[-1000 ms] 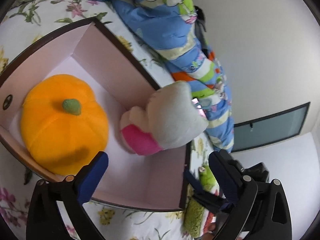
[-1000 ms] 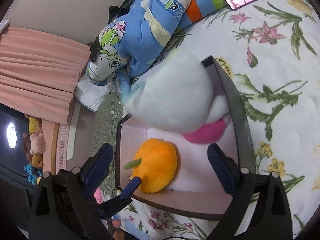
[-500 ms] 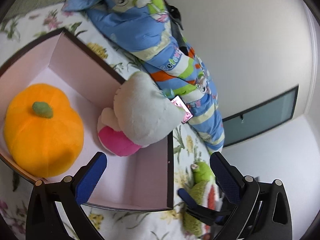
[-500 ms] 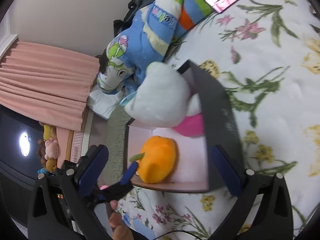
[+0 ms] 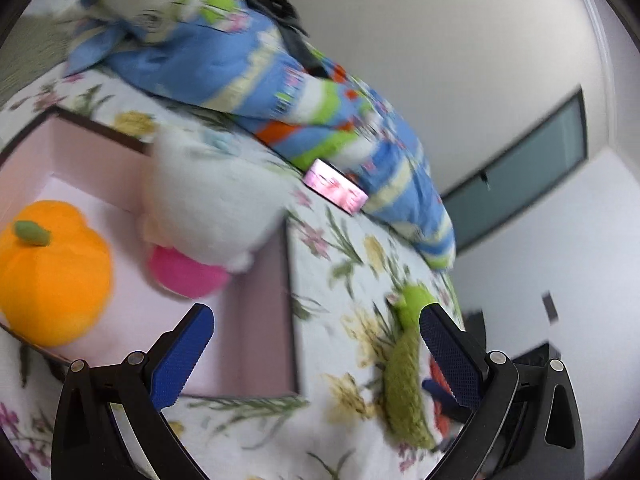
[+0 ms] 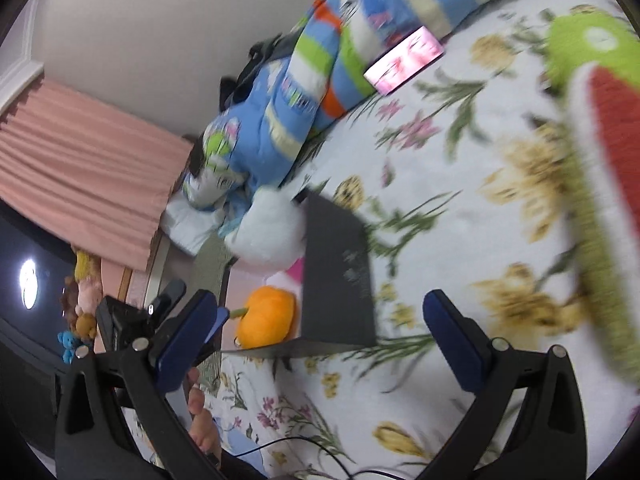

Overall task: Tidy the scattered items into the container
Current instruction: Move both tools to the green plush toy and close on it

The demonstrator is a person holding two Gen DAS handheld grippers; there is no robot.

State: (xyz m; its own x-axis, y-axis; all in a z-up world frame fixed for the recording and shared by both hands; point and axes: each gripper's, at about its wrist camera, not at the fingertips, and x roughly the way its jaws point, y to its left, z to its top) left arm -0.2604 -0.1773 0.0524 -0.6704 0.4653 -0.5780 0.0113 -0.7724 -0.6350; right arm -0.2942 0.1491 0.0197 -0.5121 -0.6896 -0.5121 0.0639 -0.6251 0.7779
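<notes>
Since the earlier frame, both my cameras have swung away from the box [image 5: 292, 320] toward the green plush toy [image 5: 404, 372] lying on the floral bedspread [image 5: 340, 264]. Left to right: orange pumpkin plush [image 5: 52, 276] and white-and-pink plush [image 5: 208, 204] sit in the box, the latter leaning over its rim; the green toy lies outside, well apart. My left gripper [image 5: 316, 356] is spread, empty; my right gripper [image 6: 320, 340] likewise. Step in hand: reaching for the next stray item. Through the blur, the toy [image 6: 592, 120] seems red-mouthed. Next, my jaws must straddle it and close.
</notes>
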